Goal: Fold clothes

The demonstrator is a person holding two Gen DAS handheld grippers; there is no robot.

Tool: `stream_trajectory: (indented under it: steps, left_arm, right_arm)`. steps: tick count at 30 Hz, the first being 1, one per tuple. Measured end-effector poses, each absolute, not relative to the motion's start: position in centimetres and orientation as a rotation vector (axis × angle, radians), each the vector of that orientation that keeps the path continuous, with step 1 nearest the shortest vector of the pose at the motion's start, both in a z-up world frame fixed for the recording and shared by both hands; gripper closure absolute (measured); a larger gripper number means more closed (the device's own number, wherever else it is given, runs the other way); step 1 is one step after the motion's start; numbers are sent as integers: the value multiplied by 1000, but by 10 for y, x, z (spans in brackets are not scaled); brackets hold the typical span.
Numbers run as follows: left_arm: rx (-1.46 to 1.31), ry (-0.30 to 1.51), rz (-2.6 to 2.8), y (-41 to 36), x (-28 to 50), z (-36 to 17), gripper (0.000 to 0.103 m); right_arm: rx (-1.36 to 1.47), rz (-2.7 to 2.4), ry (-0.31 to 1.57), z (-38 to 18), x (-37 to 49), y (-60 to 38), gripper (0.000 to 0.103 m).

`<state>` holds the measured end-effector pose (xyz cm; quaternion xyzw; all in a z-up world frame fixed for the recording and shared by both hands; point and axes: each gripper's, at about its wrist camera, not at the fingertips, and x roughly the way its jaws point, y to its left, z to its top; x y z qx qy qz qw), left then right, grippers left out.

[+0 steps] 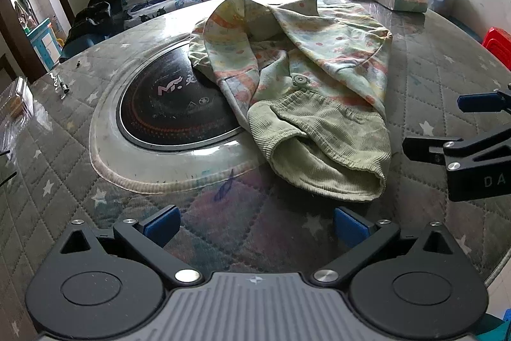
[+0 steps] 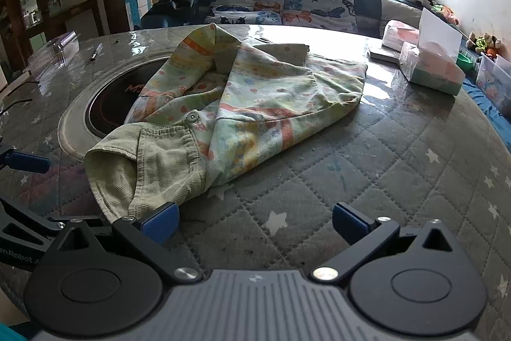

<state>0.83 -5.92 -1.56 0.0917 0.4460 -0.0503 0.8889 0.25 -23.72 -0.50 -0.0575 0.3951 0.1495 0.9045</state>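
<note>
A small pale-green printed garment [image 1: 306,69] with a ribbed green hem [image 1: 329,149] lies partly folded on the round quilted table [image 1: 223,213], its sleeves laid inward. It also shows in the right wrist view [image 2: 249,104]. My left gripper [image 1: 257,227] is open and empty, just short of the hem. My right gripper [image 2: 255,226] is open and empty, its left fingertip [image 2: 161,221] close by the hem's near edge [image 2: 127,181]. The right gripper shows at the right edge of the left wrist view [image 1: 447,123].
A black induction hob [image 1: 172,107] sits sunk in the table's middle, partly under the garment. Tissue packs [image 2: 428,66] and plastic boxes [image 2: 493,79] stand at the far right. A clear plastic case [image 2: 54,53] and a pen [image 2: 95,51] lie far left. A butterfly-print sofa [image 2: 287,5] lies behind.
</note>
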Motion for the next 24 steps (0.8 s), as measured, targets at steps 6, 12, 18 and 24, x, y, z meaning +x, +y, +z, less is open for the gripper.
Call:
stream_trajectory:
  steps: [6, 12, 18, 24]
  left_arm:
    - [195, 922, -100, -57, 15, -13, 0]
    - [206, 906, -87, -51, 21, -6, 0]
    - [216, 854, -77, -39, 34, 15, 0]
    - [241, 784, -69, -33, 54, 39, 0]
  right_arm:
    - [-130, 322, 816, -4, 10, -233, 0]
    - [-117, 333, 816, -3, 20, -232, 0]
    - [-131, 339, 794, 5, 34, -230, 0]
    - [-130, 349, 766, 18, 58, -230, 1]
